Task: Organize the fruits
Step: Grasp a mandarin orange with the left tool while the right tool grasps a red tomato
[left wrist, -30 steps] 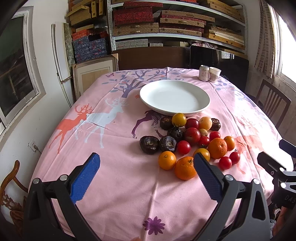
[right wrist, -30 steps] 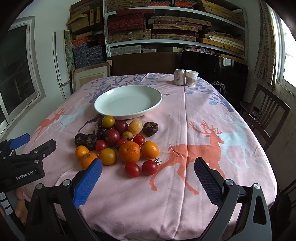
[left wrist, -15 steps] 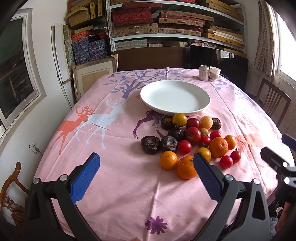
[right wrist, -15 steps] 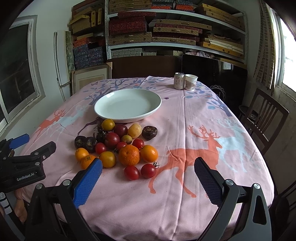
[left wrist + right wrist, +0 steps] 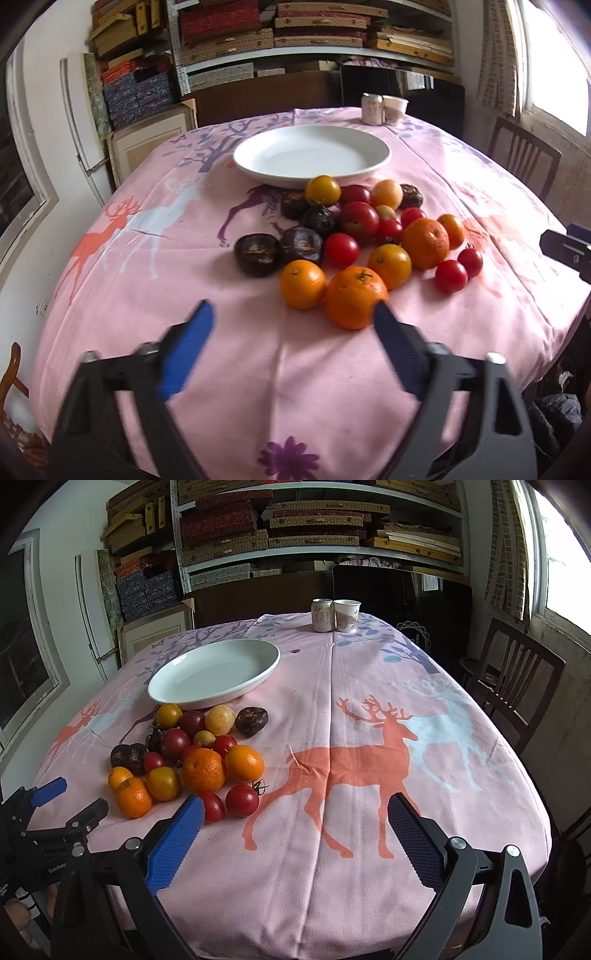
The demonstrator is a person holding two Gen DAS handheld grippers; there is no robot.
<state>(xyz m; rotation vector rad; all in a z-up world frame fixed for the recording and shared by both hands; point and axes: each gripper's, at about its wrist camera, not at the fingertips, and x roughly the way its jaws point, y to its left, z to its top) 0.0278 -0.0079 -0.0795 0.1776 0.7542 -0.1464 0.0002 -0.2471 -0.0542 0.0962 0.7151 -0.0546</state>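
Covering the whole round table, a pink deer-print tablecloth (image 5: 369,709) carries everything. At its far middle sits a white plate (image 5: 312,157), bare inside. Just near of the plate lies a tight cluster of fruits (image 5: 354,236): oranges, red and yellow tomatoes and dark wrinkled fruits, many touching each other. The biggest orange (image 5: 355,297) lies at the near edge of the cluster, close to the left gripper (image 5: 291,314), whose blue pads are spread wide and hold nothing. The right gripper (image 5: 295,812) hangs over the orange deer print, right of the fruits, jaws wide and empty. A can (image 5: 322,615) and paper cup (image 5: 346,615) stand touching at the far edge.
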